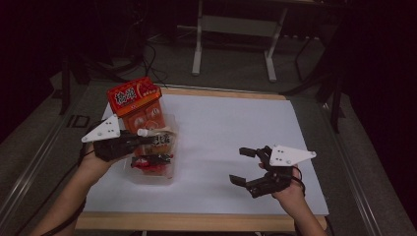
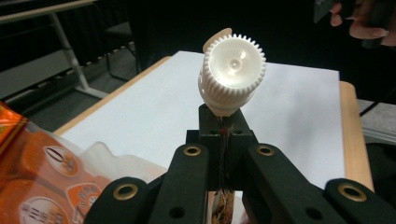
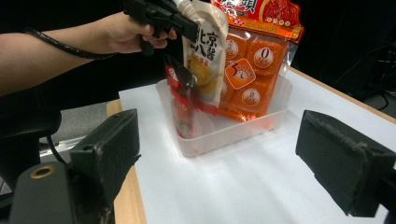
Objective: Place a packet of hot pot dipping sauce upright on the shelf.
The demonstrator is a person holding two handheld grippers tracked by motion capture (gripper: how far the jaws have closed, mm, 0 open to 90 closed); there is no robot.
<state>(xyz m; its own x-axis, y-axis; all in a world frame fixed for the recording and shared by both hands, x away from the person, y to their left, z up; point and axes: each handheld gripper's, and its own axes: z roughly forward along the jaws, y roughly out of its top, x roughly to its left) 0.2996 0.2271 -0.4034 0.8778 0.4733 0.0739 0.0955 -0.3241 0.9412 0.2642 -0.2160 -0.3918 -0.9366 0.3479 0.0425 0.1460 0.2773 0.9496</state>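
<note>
My left gripper (image 1: 145, 139) is shut on the neck of a white spouted sauce pouch (image 3: 208, 56), just below its ribbed white cap (image 2: 232, 74). The pouch hangs upright over a clear plastic bin (image 1: 152, 178) at the left of the table. In the right gripper view its lower end reaches down among the packets in the bin (image 3: 275, 112). An orange snack pack (image 1: 135, 98) stands in the bin's far end, and a red packet (image 3: 180, 93) stands beside the pouch. My right gripper (image 1: 240, 165) rests open over the white sheet at the right, with nothing between its jaws.
A white sheet (image 1: 231, 128) covers the wooden table (image 1: 196, 221). Beyond the far edge stand the legs of another table (image 1: 197, 49) on a grey floor. The person's left hand (image 3: 126, 30) holds the gripper above the bin.
</note>
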